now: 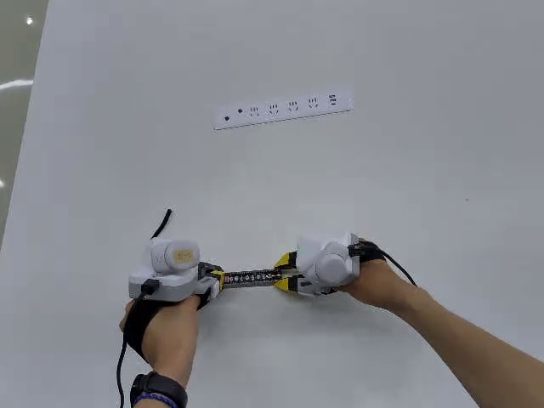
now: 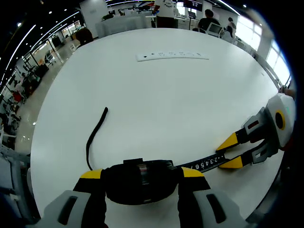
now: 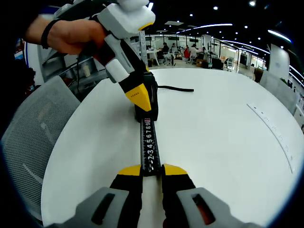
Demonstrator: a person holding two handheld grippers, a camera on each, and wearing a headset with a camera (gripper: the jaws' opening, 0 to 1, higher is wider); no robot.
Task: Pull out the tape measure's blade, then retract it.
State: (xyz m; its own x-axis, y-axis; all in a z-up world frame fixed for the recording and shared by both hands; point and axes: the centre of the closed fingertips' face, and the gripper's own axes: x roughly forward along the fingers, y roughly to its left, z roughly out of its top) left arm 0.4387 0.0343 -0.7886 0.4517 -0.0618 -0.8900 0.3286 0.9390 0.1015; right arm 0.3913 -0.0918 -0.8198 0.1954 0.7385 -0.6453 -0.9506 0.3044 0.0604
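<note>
Where our tape measure's case (image 2: pixel 140 183) sits: between the jaws of our left hand-held gripper (image 2: pixel 141 175), which are closed tight on its black body, on or just above the desk (image 1: pixel 382 170); we cannot tell which.
Blade (image 3: pixel 149 142): a short stretch is out, printed numbers up, running straight from the case to our right hand-held gripper (image 3: pixel 152 170).
Right hand-held gripper: its yellow-tipped jaws are pinched together on the blade's free end; we cannot make out the end hook itself.
Long axis: in the head view the blade lies almost level across the desk, left to right, with the two hand-held grippers facing each other along it.
Which way to go: we judge the pull must follow that line, the right hand drawing away to our right while the left holds the case in place; a sideways pull would likely bend the blade.
Nearer hand: each one has its own end, so nothing needs reaching for.
Progress: we judge the pull-out barely begun, with the retract yet to come.
Strap (image 2: pixel 95 135): a black cord lies on the desk just beyond the case, off the blade's line.
Power strip (image 1: pixel 282 108): well apart, farther up the desk, roughly parallel to the blade.
</note>
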